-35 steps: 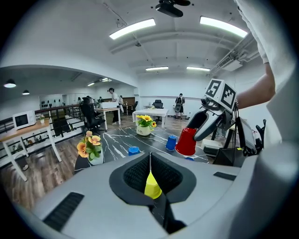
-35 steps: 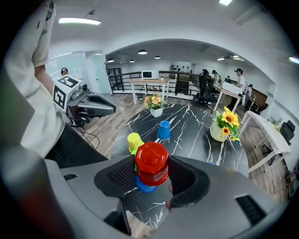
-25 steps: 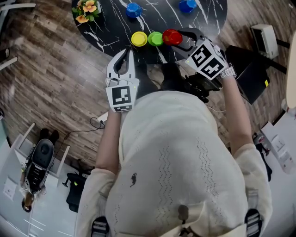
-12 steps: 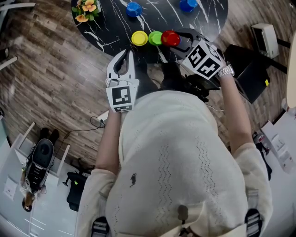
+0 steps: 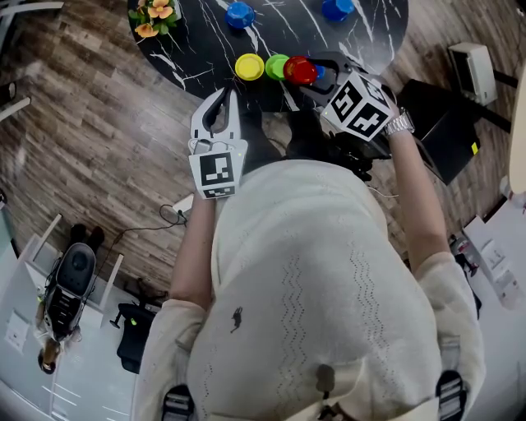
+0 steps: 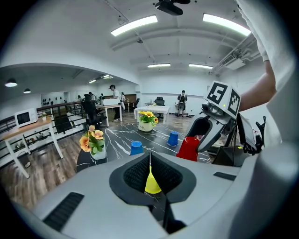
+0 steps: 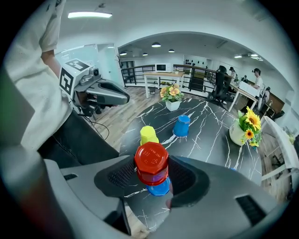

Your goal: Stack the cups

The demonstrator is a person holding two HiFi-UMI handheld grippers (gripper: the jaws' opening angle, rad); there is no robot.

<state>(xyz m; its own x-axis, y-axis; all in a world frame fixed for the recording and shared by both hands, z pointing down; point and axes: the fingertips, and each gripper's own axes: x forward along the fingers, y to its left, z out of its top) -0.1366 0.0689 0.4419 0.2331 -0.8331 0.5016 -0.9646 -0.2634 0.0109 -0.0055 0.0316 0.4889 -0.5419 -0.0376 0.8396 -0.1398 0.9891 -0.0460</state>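
Note:
My right gripper is shut on an upturned red cup, held over the near edge of the black marble table. In the right gripper view the red cup sits between the pads, with a blue cup showing right beneath it; whether they touch I cannot tell. A green cup and a yellow cup stand just to its left. Two more blue cups stand farther back. My left gripper hangs shut and empty off the table's near edge, pointing at the yellow cup.
A pot of orange flowers stands at the table's far left, and a pot of yellow flowers at its far side. Wooden floor surrounds the table. A grey box and dark gear lie on the right.
My right gripper has edged slightly left with the red cup and rolled a little. The left gripper has kept still.

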